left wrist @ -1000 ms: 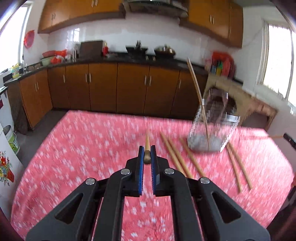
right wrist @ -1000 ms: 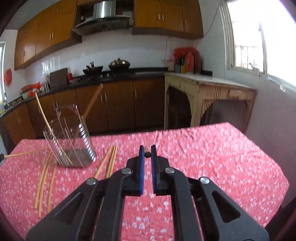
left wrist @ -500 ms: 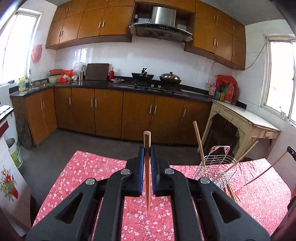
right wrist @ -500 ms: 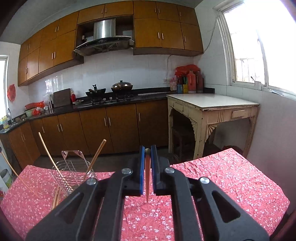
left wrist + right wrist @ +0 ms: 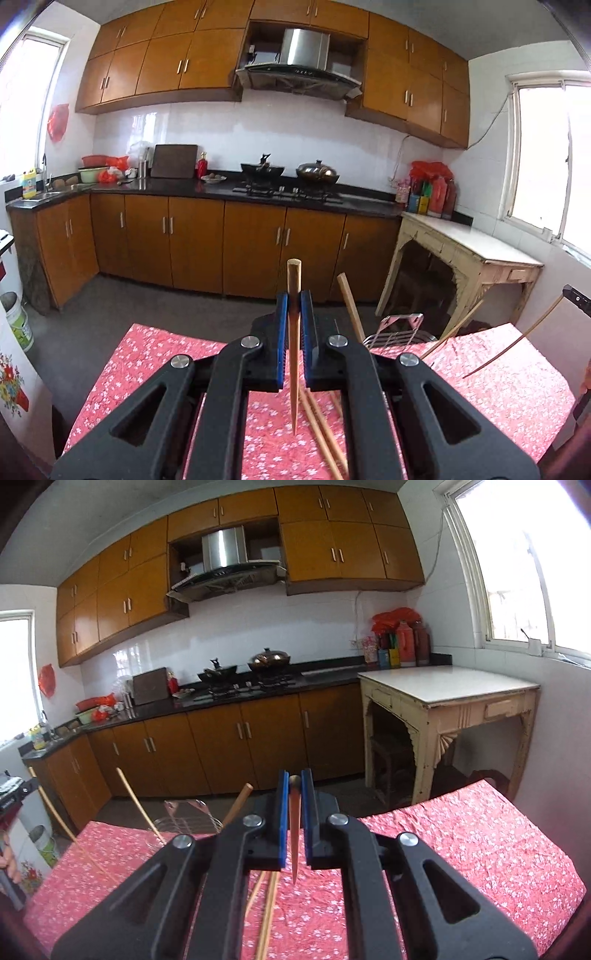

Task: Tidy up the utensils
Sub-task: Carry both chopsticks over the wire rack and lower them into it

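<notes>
Left gripper (image 5: 294,308) and right gripper (image 5: 294,788): each a matte black frame of angular linkage arms with triangular cut-outs, four round silver screw heads, and two parallel fingers faced with ribbed blue pads.

Below our left gripper (image 5: 294,306) the red cloth (image 5: 155,354) is bare on its left side, so we can pass there. To its right the wire basket (image 5: 400,332) blocks us, sticks (image 5: 349,306) poking out. Loose chopsticks (image 5: 321,424) lie under us. Right of our right gripper (image 5: 294,786) the cloth (image 5: 480,849) lies bare.
</notes>
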`<act>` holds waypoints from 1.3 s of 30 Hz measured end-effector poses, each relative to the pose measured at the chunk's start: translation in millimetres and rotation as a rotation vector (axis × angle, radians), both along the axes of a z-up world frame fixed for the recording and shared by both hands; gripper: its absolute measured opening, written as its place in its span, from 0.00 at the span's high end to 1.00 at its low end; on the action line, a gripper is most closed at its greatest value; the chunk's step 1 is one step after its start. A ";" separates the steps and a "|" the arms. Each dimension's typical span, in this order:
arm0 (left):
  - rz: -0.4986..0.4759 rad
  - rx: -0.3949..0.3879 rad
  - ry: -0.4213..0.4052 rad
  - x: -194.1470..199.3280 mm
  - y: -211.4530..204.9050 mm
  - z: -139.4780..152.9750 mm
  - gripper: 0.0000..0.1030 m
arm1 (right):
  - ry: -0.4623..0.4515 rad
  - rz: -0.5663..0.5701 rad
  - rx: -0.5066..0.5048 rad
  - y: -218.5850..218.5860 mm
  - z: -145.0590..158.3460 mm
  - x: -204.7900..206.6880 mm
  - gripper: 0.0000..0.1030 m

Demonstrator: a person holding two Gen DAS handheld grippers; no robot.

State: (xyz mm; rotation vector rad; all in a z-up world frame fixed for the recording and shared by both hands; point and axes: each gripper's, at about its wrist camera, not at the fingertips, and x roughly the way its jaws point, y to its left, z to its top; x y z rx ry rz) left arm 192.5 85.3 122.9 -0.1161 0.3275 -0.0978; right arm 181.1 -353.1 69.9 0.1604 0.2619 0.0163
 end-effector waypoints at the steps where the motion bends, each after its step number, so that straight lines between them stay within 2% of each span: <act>1: -0.005 -0.001 -0.015 -1.9 -2.3 6.6 0.93 | -0.011 0.011 0.007 0.6 7.4 -3.7 0.93; 9: -0.035 -0.029 -0.080 0.7 -28.2 47.4 0.93 | -0.103 0.096 0.015 20.8 67.2 -18.1 0.93; 17: -0.049 -0.074 -0.160 17.4 -58.3 79.0 0.93 | -0.122 0.166 0.008 56.4 93.7 9.0 0.93; 23: -0.037 -0.088 -0.161 51.1 -83.6 64.1 0.93 | -0.051 0.204 0.012 80.2 77.2 58.1 0.93; 32: -0.030 -0.064 -0.040 103.2 -100.3 13.6 0.93 | 0.055 0.234 -0.001 102.2 34.1 109.4 0.92; 37: -0.029 -0.049 0.002 112.6 -99.3 2.1 0.93 | 0.106 0.225 -0.016 107.2 14.7 131.5 0.92; 39: -0.011 -0.049 0.017 110.5 -96.8 0.2 0.93 | 0.124 0.201 -0.019 104.7 8.0 137.0 0.89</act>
